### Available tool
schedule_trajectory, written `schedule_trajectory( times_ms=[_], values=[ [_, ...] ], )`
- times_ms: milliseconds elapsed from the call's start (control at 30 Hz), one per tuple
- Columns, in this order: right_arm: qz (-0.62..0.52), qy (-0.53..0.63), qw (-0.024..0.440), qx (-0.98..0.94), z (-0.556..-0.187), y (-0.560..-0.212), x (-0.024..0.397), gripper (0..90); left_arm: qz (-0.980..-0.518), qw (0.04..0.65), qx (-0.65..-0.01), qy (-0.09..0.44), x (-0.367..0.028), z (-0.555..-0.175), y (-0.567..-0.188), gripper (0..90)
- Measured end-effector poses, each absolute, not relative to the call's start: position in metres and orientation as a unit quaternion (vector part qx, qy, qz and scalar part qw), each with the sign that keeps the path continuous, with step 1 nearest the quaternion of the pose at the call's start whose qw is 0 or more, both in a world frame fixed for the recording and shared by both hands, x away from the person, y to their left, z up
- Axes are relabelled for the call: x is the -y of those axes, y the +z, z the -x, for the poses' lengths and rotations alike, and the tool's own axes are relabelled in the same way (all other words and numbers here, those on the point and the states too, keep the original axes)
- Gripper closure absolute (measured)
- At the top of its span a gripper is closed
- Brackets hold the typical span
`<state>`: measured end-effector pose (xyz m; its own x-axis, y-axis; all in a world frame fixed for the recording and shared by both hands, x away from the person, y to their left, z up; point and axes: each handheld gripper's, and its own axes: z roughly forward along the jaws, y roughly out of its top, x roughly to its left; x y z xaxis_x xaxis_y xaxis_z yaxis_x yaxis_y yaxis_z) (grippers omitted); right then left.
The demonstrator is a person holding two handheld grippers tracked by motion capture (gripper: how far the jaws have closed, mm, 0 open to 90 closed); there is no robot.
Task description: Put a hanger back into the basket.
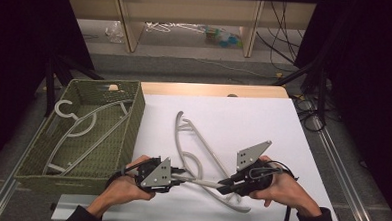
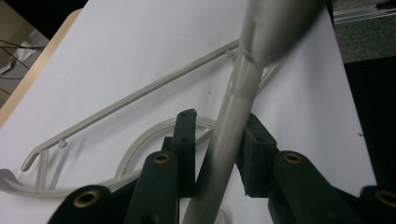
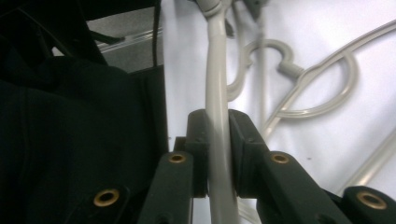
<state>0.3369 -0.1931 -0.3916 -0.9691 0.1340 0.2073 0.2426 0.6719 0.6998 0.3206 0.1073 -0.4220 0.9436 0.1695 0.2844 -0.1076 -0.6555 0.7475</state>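
Hanger [image 1: 202,156] bar spans between left gripper [image 1: 177,175] and right gripper [image 1: 226,184].

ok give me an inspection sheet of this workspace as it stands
surface: white sheet over a wooden table, bare at the far edge.
job's things: grey hanger lies on the sheet; a second hanger lies in the green woven basket at the left.
clutter: nothing seen on the sheet.
grippers: left gripper has a bar of the grey hanger between its jaws, pads about at it; right gripper is clamped on a bar of the same hanger.
cables: a black cable trails from the right gripper; loose cables on the floor beyond.
surroundings: wooden shelf with small items under it, dark drapes at both sides.
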Motion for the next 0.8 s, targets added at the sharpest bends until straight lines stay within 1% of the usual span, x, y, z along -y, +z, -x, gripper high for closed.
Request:
schedule_trajectory(
  times_ms=[133, 300, 400, 433, 467, 500, 533, 567, 733, 800],
  values=[
    [0.1, -0.39, 0.037, 0.915, -0.338, -0.389, 0.194, 75.6, -0.899, 0.41, -0.022, 0.152, -0.105, -0.317, -0.417, 74.0],
    [0.115, -0.384, 0.016, 0.916, -0.339, -0.39, 0.193, 70.2, -0.906, 0.4, -0.044, 0.131, -0.101, -0.311, -0.413, 76.3],
    [0.132, -0.39, 0.011, 0.911, -0.341, -0.388, 0.194, 61.2, -0.905, 0.405, -0.067, 0.113, -0.099, -0.309, -0.41, 77.5],
    [0.139, -0.393, 0.009, 0.909, -0.341, -0.387, 0.195, 56.9, -0.905, 0.405, -0.078, 0.108, -0.099, -0.309, -0.409, 77.8],
    [0.148, -0.396, -0.001, 0.906, -0.341, -0.385, 0.195, 51.4, -0.905, 0.404, -0.082, 0.108, -0.099, -0.308, -0.409, 78.4],
    [0.156, -0.396, -0.003, 0.905, -0.34, -0.384, 0.195, 48.8, -0.904, 0.403, -0.093, 0.104, -0.099, -0.308, -0.408, 78.6],
    [0.163, -0.401, -0.021, 0.901, -0.34, -0.382, 0.195, 46.1, -0.903, 0.404, -0.106, 0.101, -0.1, -0.309, -0.407, 78.7],
    [0.171, -0.405, -0.028, 0.898, -0.34, -0.381, 0.195, 43.8, -0.904, 0.4, -0.11, 0.104, -0.102, -0.309, -0.406, 78.7],
    [0.2, -0.43, -0.073, 0.877, -0.34, -0.374, 0.195, 37.9, -0.897, 0.4, -0.155, 0.105, -0.108, -0.311, -0.403, 78.7],
    [0.214, -0.438, -0.078, 0.87, -0.339, -0.371, 0.197, 36.3, -0.896, 0.398, -0.165, 0.106, -0.112, -0.312, -0.401, 78.7]
  ],
)
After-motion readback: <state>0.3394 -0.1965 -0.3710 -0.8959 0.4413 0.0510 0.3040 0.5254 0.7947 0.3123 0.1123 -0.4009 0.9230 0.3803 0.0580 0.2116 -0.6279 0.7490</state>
